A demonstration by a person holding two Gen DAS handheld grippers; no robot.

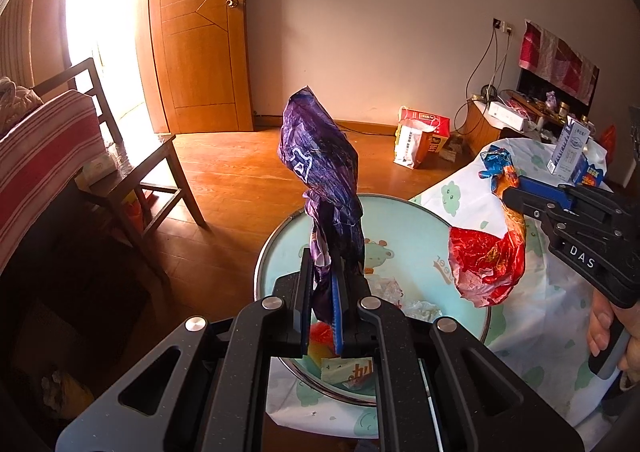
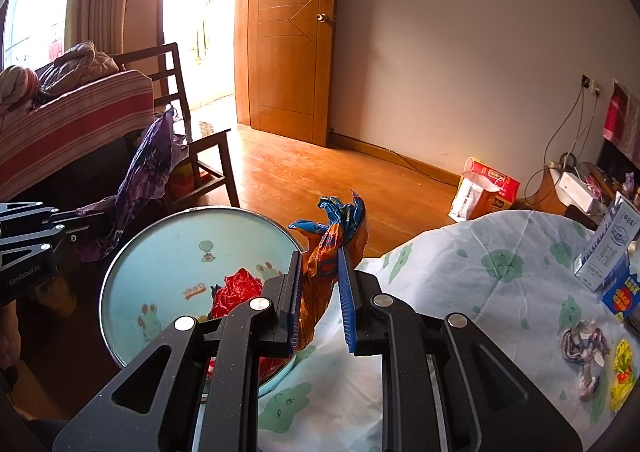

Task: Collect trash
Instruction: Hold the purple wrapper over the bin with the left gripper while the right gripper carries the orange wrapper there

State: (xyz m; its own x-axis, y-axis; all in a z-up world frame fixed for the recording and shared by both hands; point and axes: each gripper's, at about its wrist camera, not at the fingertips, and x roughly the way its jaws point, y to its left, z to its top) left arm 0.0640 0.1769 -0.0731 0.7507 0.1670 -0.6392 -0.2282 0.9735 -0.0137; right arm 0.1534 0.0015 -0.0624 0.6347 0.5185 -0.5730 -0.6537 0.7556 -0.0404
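Note:
My left gripper [image 1: 323, 264] is shut on a crumpled purple wrapper [image 1: 320, 172] that stands up above a round basin [image 1: 420, 220] with a pale blue cartoon-print inside. The right wrist view has the same purple wrapper [image 2: 148, 168] and left gripper [image 2: 94, 220] at the left. My right gripper [image 2: 320, 256] is shut on an orange wrapper [image 2: 324, 272] with a blue twisted top. Its red lower part [image 1: 488, 264] hangs at the basin's right rim, under the right gripper [image 1: 510, 192]. Some wrappers [image 1: 352, 370] lie in the basin [image 2: 180, 236].
A table under a cloud-print cloth [image 2: 460, 272] carries a milk carton [image 2: 612, 248], a blue box [image 2: 622, 294], a crumpled grey scrap [image 2: 584, 344] and a yellow wrapper [image 2: 624, 368]. A wooden chair [image 1: 140, 168] stands left of the basin. A paper bag [image 1: 416, 140] sits on the floor.

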